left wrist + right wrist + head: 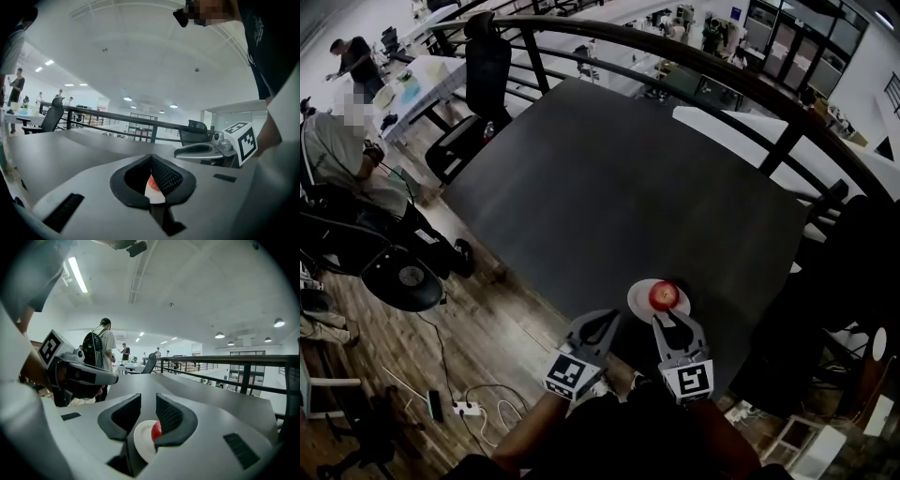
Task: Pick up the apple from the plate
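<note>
Our left gripper (pixel 605 321) had its jaws closed on nothing, while our right gripper (pixel 672 323), slightly parted, held nothing just short of the apple (pixel 664 296) on the plate (pixel 638 302).

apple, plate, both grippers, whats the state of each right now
apple: resting on the plate, not gripped, not yet lifted
plate: flat on the dark table near its near edge, carrying the apple
left gripper: jaw tips together, holding nothing
right gripper: jaws slightly apart, nothing between them, pointed at the plate and apple just ahead
</note>
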The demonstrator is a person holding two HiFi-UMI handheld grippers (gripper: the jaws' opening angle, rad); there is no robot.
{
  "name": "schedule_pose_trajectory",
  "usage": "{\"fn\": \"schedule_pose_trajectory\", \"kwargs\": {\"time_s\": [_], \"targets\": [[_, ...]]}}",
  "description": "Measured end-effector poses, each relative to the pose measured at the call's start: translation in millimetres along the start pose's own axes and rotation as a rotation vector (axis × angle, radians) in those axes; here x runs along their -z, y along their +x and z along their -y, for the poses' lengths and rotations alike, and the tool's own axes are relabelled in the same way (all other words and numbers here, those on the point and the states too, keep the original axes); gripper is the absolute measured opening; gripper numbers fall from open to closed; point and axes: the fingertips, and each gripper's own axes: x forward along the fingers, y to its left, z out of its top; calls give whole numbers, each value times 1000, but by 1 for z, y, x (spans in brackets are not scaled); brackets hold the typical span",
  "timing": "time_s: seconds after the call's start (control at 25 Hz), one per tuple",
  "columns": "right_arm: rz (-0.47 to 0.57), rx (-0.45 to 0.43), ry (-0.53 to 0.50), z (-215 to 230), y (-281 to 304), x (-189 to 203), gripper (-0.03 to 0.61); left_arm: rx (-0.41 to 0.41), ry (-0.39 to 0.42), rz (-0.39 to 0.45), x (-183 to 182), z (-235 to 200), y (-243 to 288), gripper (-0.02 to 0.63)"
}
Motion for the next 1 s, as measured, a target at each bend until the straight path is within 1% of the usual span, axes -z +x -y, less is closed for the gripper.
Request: {"fn": "schedule_pose_trajectory", "kwargs": {"time_s": [0.16,0.2,0.24,0.32,0.48,0.6,0.72,0.88,1.0], "targets": [[-60,18,6,11,2,14,162,12,-9,11,-5,1,10,23],[-75,19,12,13,3,19,191,12,-9,11,-6,1,12,23],[-88,15,14,14,4,22,220,11,-9,10,-6,0,14,23],[-114,-4,13,14,7,28,252,9,-11,5,-5,-1,17,23],[-181,-25,7,23,14,47,275,15,-17,0,1,0,27,23],[-200,-21,27,26,26,61,315,6,-17,-16,7,-5,27,23],[-226,-39,42,29,33,74,339,-1,-15,-37,13,-6,27,23],[-269,-42,46,41,42,97,367,-3,-18,-55,20,-3,30,23],[-281,-42,78,46,53,109,391,-20,-27,-60,25,-9,28,23]]}}
